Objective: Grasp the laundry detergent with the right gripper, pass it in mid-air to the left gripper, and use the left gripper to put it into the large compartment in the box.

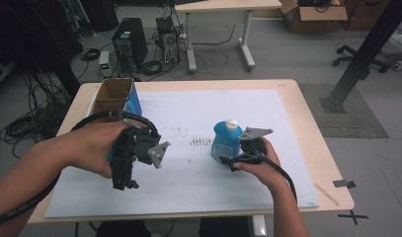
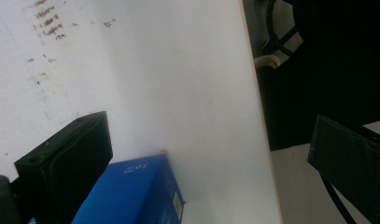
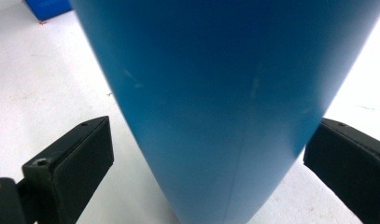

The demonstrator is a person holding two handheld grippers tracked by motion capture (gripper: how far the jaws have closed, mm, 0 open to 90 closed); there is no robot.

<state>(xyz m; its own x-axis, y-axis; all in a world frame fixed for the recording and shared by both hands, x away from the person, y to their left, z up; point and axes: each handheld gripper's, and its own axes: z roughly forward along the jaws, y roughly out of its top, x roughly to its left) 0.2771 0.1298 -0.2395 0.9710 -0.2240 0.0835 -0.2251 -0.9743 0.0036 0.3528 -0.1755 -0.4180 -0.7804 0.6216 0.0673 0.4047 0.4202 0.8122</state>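
A blue bottle with a white cap stands upright right of the mat's middle. My right gripper is open at its near side. In the right gripper view the bottle fills the gap between the two spread jaws, with a clear gap at the left one. My left gripper is held above the mat's left part, jaws pointing towards the near edge. Its jaws stand wide open and hold nothing. A blue box lies just beside its left jaw.
The blue box has an open brown top and sits at the table's far left corner. A white mat covers most of the table and bears dark smudges at its middle. Cables, computers and another table stand on the floor beyond.
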